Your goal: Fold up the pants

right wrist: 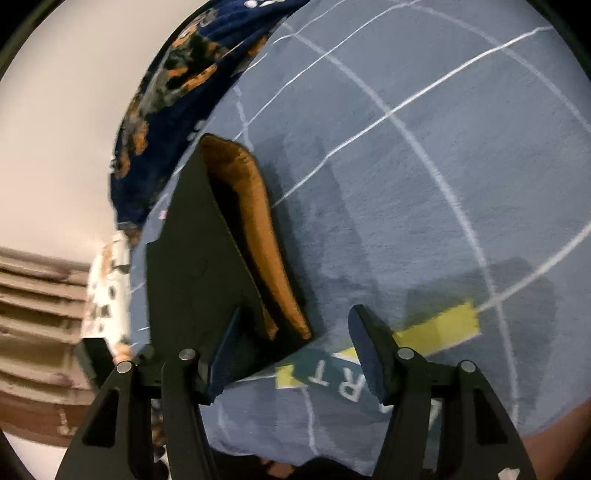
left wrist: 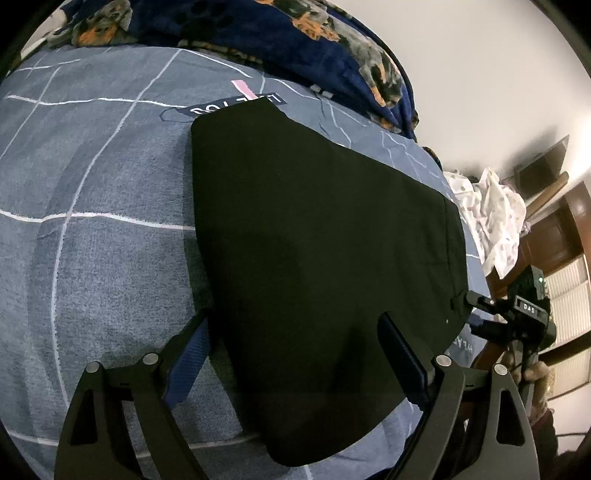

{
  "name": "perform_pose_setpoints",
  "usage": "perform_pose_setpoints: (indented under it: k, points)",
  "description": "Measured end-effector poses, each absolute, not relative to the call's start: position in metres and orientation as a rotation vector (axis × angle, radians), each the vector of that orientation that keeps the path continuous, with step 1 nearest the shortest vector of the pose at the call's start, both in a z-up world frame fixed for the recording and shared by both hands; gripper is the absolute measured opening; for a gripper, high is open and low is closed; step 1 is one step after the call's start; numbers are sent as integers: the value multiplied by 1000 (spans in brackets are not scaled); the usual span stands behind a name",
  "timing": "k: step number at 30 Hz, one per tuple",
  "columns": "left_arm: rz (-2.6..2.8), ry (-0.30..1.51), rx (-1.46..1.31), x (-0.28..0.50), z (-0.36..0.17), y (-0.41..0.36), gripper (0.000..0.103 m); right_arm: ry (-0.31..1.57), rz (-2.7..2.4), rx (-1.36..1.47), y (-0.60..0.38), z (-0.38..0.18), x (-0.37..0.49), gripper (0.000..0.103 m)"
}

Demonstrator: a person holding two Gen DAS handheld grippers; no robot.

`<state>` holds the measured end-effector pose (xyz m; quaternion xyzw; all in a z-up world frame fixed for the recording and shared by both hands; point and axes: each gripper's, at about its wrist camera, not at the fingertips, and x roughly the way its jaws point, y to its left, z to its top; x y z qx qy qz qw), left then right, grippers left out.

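Left wrist fisheye sits close over the bed, tilted steeply down past its own fingers at lower frame, black pants filling the centre. Right wrist fisheye, same steep downward tilt, equally close, pants at centre left. Shared: pants, blue grid bedsheet, navy dog-print blanket along top edge.

bed left: my left gripper has open blue sheet beside the folded black pants, nothing on it.
bed right: sheet beyond my right gripper is bare too.
far edge: bunched navy blanket blocks it.
right edge: white spotted cloth heaped just off the bed.
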<state>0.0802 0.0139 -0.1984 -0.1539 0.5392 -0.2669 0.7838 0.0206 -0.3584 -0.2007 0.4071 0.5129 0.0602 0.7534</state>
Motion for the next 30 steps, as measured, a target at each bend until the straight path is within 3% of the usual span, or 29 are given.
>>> perform_pose_setpoints:
  k: [1, 7, 17, 19, 25, 30]
  points:
    - [-576, 1165, -331, 80, -198, 14, 88, 1122, 142, 887, -355, -199, 21, 33]
    - [-580, 1166, -349, 83, -198, 14, 90, 1094, 219, 940, -360, -189, 22, 20]
    - [-561, 1182, -358, 84, -196, 17, 90, 1119, 340, 965, -354, -199, 47, 28]
    - [-529, 1166, -369, 86, -193, 24, 90, 1094, 374, 953, -346, -191, 51, 20]
    - [-452, 1134, -499, 95, -192, 58, 90, 909, 597, 1152, -336, -177, 59, 17]
    - [-441, 1144, -472, 95, -197, 54, 90, 1029, 382, 1139, -366, -230, 58, 16]
